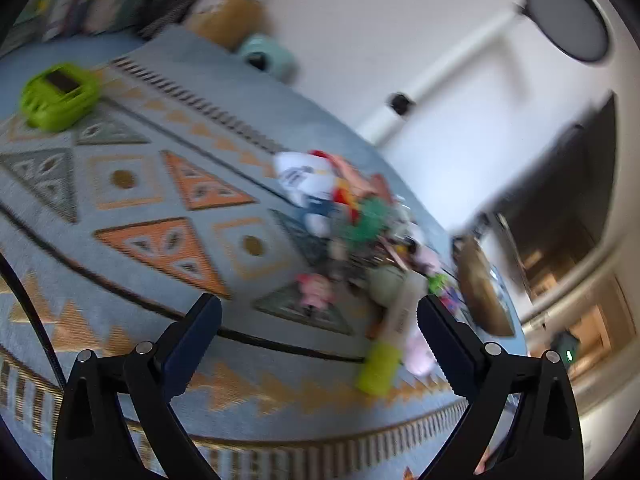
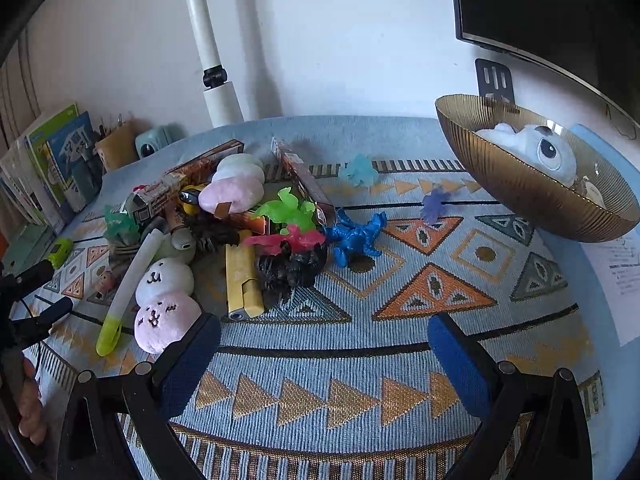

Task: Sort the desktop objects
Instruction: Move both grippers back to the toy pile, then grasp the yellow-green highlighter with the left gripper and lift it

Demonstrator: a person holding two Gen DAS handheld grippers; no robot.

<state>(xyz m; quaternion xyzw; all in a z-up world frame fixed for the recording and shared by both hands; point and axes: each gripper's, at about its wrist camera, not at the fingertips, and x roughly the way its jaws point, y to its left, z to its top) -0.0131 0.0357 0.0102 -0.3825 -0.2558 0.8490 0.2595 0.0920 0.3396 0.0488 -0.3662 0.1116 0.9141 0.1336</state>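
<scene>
Nearest the right wrist camera, the right claw [image 2: 324, 338] is held apart over the patterned desk [image 2: 360, 392], nothing between its pads. Farther left, a toy pile [image 2: 248, 220] is heaped. Far right, a gold bowl [image 2: 516, 196] holds a plush. The left claw [image 1: 320, 320] is spread wide, empty.

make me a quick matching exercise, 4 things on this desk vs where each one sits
Things:
1 white plush
2 blue dinosaur
3 pink bunny plush
4 mint camera

Places:
A at the back wall, beside the pen cup
B inside the gold bowl
C on the mat, right of the toy pile
D nearest the right gripper's left finger

Pairs: 1-B, 2-C, 3-D, 4-A
</scene>
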